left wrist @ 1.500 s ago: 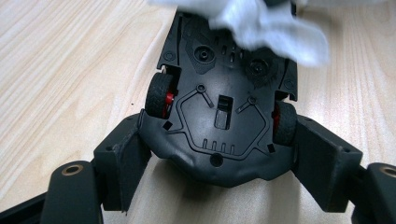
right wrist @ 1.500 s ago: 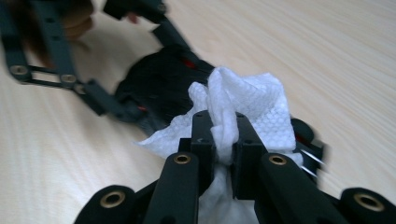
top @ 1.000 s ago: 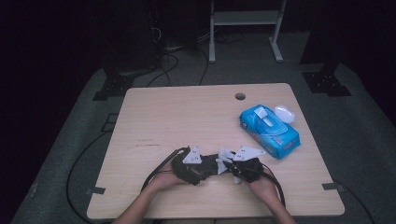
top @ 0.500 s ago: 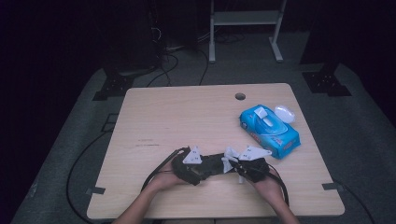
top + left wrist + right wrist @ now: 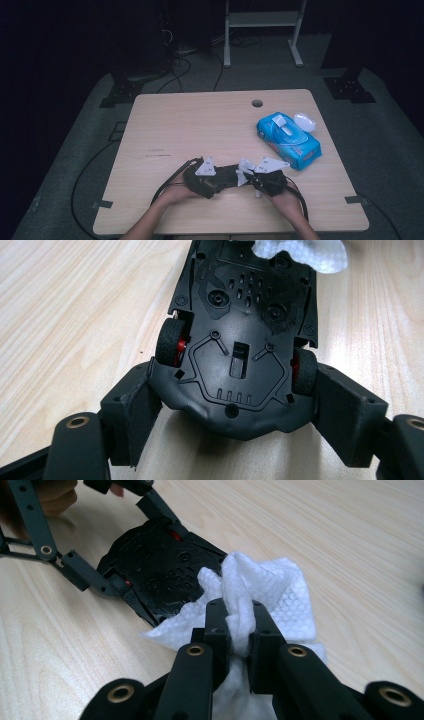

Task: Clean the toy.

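The left gripper (image 5: 235,405) clamps the upturned black plastic toy car (image 5: 240,340) by its rigid sides; the right gripper (image 5: 240,625) pinches a soft white wet wipe (image 5: 265,590), limp and light.

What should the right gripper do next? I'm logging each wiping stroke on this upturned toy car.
Probably drag the white wipe across the toy car. The right gripper pinches the wipe, which touches only one end of the underside; the rest lies bare. The left gripper clamps the car at its wheels, so it should hold steady.
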